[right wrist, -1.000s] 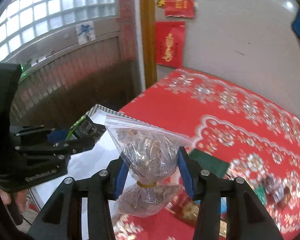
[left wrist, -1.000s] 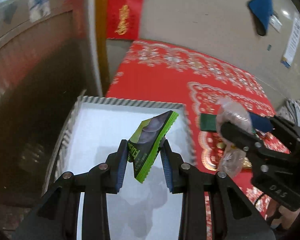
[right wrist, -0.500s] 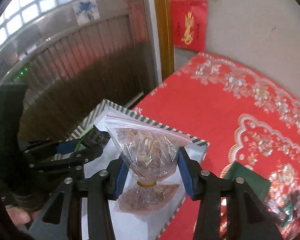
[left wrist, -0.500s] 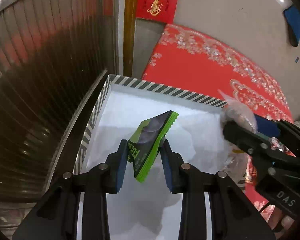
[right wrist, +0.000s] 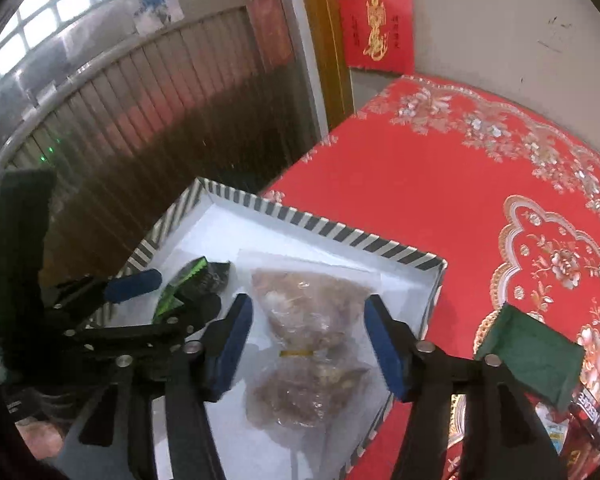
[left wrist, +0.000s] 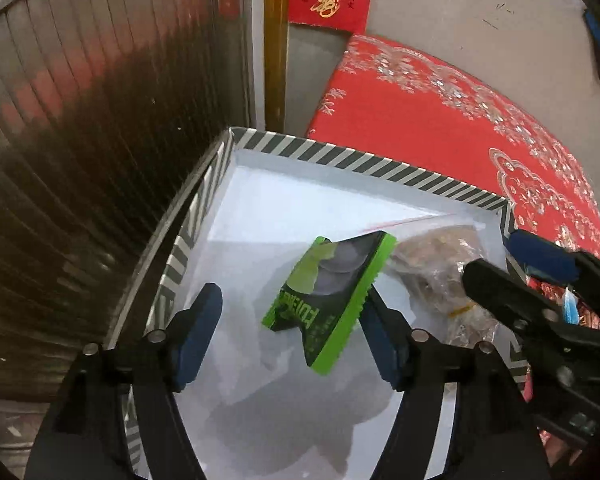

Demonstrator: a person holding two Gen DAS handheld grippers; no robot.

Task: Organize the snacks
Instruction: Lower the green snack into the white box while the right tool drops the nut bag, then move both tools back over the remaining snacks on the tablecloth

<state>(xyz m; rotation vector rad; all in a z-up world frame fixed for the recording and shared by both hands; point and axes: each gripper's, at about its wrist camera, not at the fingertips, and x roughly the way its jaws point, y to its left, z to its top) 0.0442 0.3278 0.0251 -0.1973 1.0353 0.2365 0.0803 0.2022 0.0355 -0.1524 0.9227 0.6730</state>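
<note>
- the left gripper (left wrist: 290, 332) is opening over the striped-rim box (left wrist: 352, 160); the green snack packet (left wrist: 330, 300), clamped a moment ago, now sits loose between the spread jaws, leaning near the box's middle.
- the right gripper (right wrist: 306, 346) is opening too; the clear zip bag of snacks (right wrist: 308, 344), pinched before, now lies flat on the box floor by the right wall, free of the pads.
- judged from this, both snacks are delivered; more wait on the red patterned cloth (right wrist: 440, 208), near the green pouch (right wrist: 532, 348).
</note>
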